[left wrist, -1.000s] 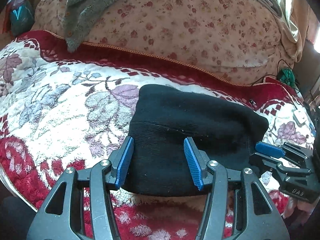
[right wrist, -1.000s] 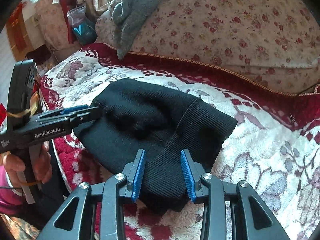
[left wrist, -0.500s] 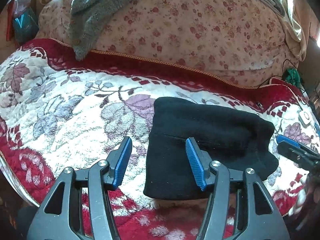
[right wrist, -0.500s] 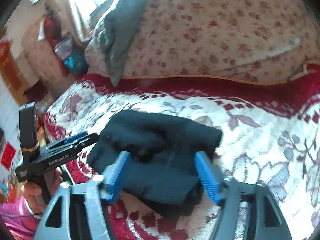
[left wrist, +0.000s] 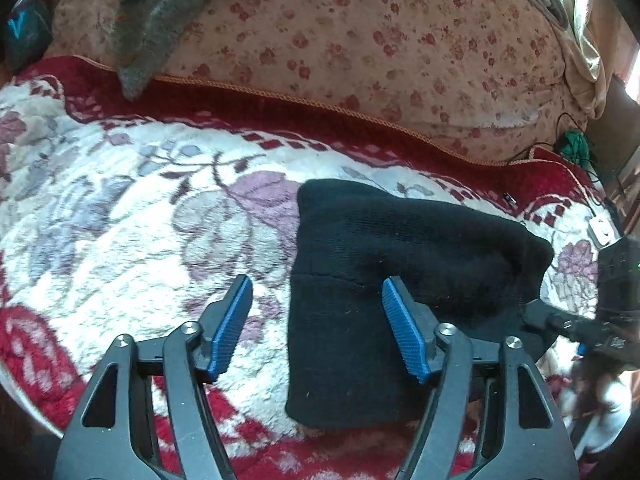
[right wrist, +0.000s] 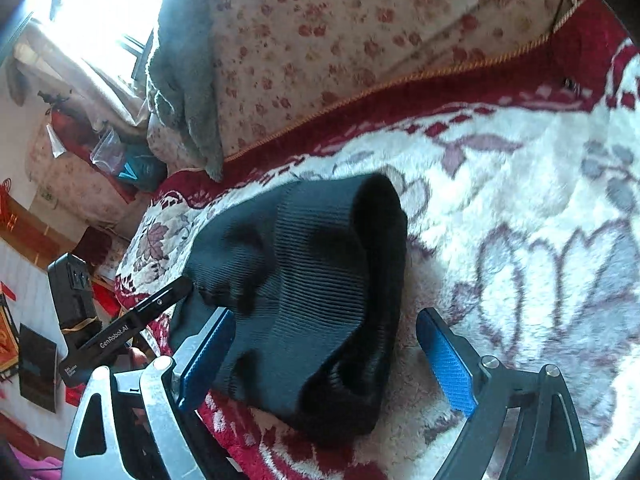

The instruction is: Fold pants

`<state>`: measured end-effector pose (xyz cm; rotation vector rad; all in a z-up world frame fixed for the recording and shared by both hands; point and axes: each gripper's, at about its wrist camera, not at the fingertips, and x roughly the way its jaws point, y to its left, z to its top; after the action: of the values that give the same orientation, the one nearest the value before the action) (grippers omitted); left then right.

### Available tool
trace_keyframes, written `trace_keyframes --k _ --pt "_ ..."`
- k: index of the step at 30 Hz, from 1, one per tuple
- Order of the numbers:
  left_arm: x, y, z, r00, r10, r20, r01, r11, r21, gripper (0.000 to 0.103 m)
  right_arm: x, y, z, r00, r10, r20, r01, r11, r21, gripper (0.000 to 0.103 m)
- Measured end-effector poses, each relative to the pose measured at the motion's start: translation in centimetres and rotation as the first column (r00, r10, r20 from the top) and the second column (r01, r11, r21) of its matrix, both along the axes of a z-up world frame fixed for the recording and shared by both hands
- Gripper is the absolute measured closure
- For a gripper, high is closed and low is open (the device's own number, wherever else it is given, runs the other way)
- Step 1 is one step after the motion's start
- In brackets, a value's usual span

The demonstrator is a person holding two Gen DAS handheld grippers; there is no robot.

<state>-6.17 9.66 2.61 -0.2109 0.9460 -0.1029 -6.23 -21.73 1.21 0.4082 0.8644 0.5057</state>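
Note:
The black knit pants [left wrist: 400,280] lie folded in a thick bundle on the red and white plush blanket [left wrist: 120,220]. My left gripper [left wrist: 316,292] hangs over the bundle's left edge. Its jaws are opening; the right finger is above the cloth and the left one above bare blanket, and neither pad presses. In the right wrist view the pants [right wrist: 312,272] lie between the wide-open fingers of my right gripper [right wrist: 324,320], pads apart from the cloth. The left gripper [right wrist: 160,300] shows at the bundle's far left end, and the right gripper [left wrist: 568,324] at its right end.
A big floral quilt roll [left wrist: 360,40] lies along the back with a grey fleece [left wrist: 160,20] draped over it. A green cable bundle [left wrist: 574,144] and a small white device [left wrist: 600,232] sit at the right end. The blanket's front edge is close under both grippers.
Both grippers have spread wider and let go of the pants. The left one shifted left, off the bundle's middle to its edge. The right one rolled and drew back a little.

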Motion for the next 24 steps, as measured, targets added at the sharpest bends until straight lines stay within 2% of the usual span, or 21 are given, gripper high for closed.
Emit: trace_keyframes --k 1,3,5,8,11,12,13,15,17,18,20,24 --pt "0.3 0.0 -0.2 1.000 0.000 -0.004 0.000 1.000 -0.008 0.028 0.3 0.1 -0.5 1.000 0.004 -0.011 -0.004 1.000 0.004 0.011" --pt "0.8 0.2 -0.8 1.000 -0.003 -0.016 0.003 0.999 -0.037 0.026 0.7 0.5 -1.2 1.000 0.010 -0.008 -0.010 1.000 0.002 0.000" --pt "1.3 0.4 -1.4 1.000 -0.017 -0.026 0.015 0.997 -0.074 0.026 0.9 1.3 -1.1 0.999 0.033 0.004 -0.033 0.999 -0.022 0.000" --pt "1.7 0.2 -2.0 0.999 -0.039 -0.032 0.035 0.993 -0.116 0.026 1.0 2.6 -0.9 0.998 0.062 0.004 -0.061 0.990 -0.125 0.001" --pt "1.8 0.3 -2.7 0.998 -0.052 -0.039 0.045 0.983 -0.176 0.028 0.8 3.3 -0.7 0.997 0.074 0.033 -0.068 0.985 -0.156 0.020" --pt "1.7 0.3 -2.8 0.998 -0.060 -0.037 0.051 0.979 -0.195 0.033 0.8 3.4 -0.6 0.996 0.080 0.041 -0.073 0.986 -0.148 0.026" --pt "1.7 0.3 -2.8 0.996 -0.078 -0.035 0.069 0.974 -0.214 0.042 0.7 3.4 -0.6 0.995 0.087 0.045 -0.080 0.988 -0.135 0.028" --pt "1.6 -0.1 -2.4 0.996 -0.090 -0.023 0.084 0.977 -0.194 0.047 0.5 3.4 -0.5 0.993 0.103 0.055 -0.095 0.987 -0.132 0.033" --pt "1.4 -0.3 -2.1 0.995 -0.100 -0.009 0.097 0.979 -0.178 0.056 0.2 2.9 -0.3 0.993 0.100 0.066 -0.092 0.990 -0.106 0.050" --pt "1.2 -0.2 -1.8 0.995 -0.101 -0.002 0.098 0.978 -0.184 0.058 0.1 2.5 -0.1 0.993 0.094 0.070 -0.089 0.993 -0.079 0.054" --pt "1.2 0.2 -1.4 0.995 -0.101 0.003 0.100 0.973 -0.206 0.063 -0.1 2.1 0.4 0.992 0.102 0.079 -0.099 0.994 -0.043 0.059" --pt "0.6 1.5 0.5 0.995 -0.090 0.036 0.095 0.974 -0.208 0.065 -0.9 2.8 2.3 0.983 0.137 0.122 -0.134 0.990 -0.031 0.063"
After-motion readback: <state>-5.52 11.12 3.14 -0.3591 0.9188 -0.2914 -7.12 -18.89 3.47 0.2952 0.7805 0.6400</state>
